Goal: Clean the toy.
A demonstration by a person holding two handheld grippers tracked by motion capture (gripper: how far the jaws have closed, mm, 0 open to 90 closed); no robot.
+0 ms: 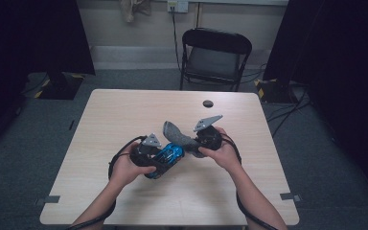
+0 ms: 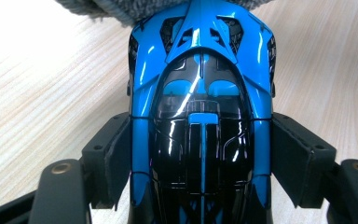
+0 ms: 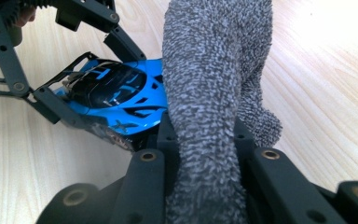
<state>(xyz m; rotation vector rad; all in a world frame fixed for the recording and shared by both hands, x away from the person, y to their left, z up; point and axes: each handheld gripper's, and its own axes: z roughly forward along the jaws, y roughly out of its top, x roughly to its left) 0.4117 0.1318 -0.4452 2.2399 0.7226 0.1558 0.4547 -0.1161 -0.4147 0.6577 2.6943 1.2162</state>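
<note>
Left gripper view, glossy blue-black toy car (image 2: 200, 116), gripper-clamped

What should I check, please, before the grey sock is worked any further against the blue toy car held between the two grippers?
1. Left gripper grip on the blue toy car: jaws pressed against both sides of the body. Ok.
2. Right gripper grip on the grey sock: the fabric is pinched between its jaws. Ok.
3. Sock at the car's end: it touches the car's far end in the left gripper view. Ok.
4. Sock opening facing the car: cannot tell; the opening is hidden.
5. Bare table around the work: ok.
6. Cables trailing from the grippers free of the car: cannot tell.
</note>
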